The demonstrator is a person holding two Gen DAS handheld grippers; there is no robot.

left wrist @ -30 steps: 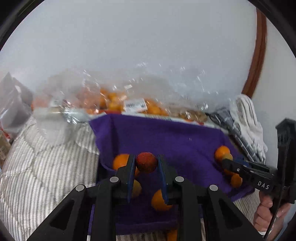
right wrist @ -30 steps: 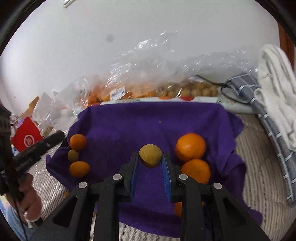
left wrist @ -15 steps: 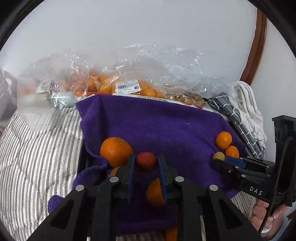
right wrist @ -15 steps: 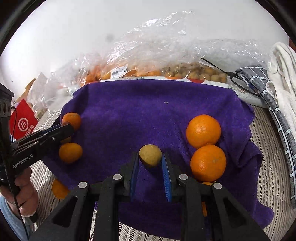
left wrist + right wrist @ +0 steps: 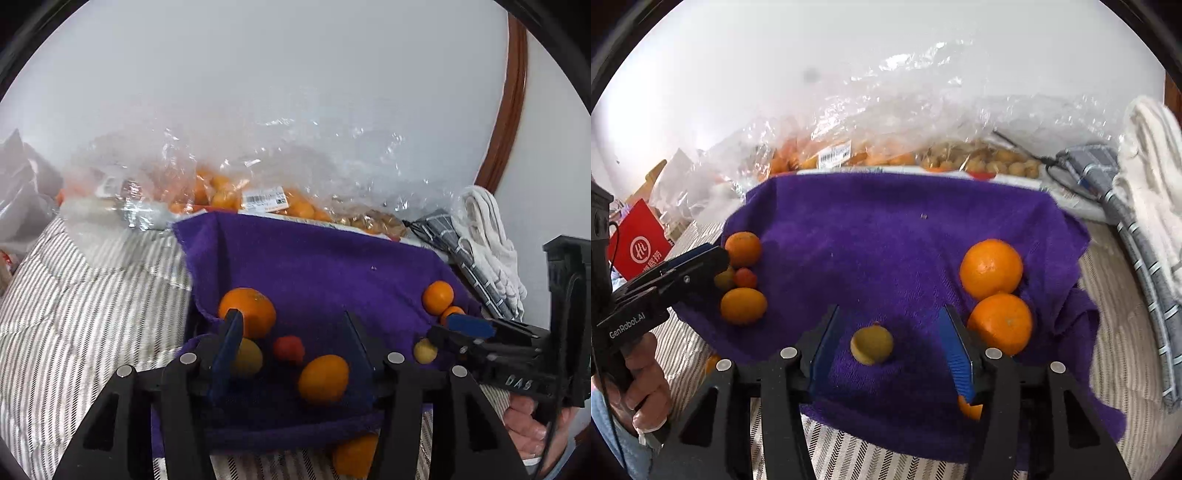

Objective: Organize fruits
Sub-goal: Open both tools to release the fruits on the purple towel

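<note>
A purple towel (image 5: pixel 325 266) (image 5: pixel 886 236) lies on the striped bedding. My left gripper (image 5: pixel 291 336) is open; a small red fruit (image 5: pixel 289 348) lies on the towel between its fingers, beside a big orange (image 5: pixel 248 311), a yellow fruit (image 5: pixel 246 357) and a small orange (image 5: pixel 324 377). My right gripper (image 5: pixel 890 334) is open; a yellow-green fruit (image 5: pixel 871 345) lies on the towel between its fingers. Two big oranges (image 5: pixel 991 268) (image 5: pixel 1001 322) sit to its right. The red fruit (image 5: pixel 745 277) shows at the towel's left, by the left gripper (image 5: pixel 690 266).
Clear plastic bags of oranges (image 5: pixel 236 195) (image 5: pixel 820 155) and small brown fruit (image 5: pixel 982 162) lie behind the towel against the wall. White and grey cloths (image 5: pixel 484 236) (image 5: pixel 1145 177) are at the right. A red packet (image 5: pixel 639 243) is at the left. An orange (image 5: pixel 354 456) lies off the towel's front edge.
Both grippers opened. The left one let the red fruit down on the towel; the right one let the yellow-green fruit down on the towel.
</note>
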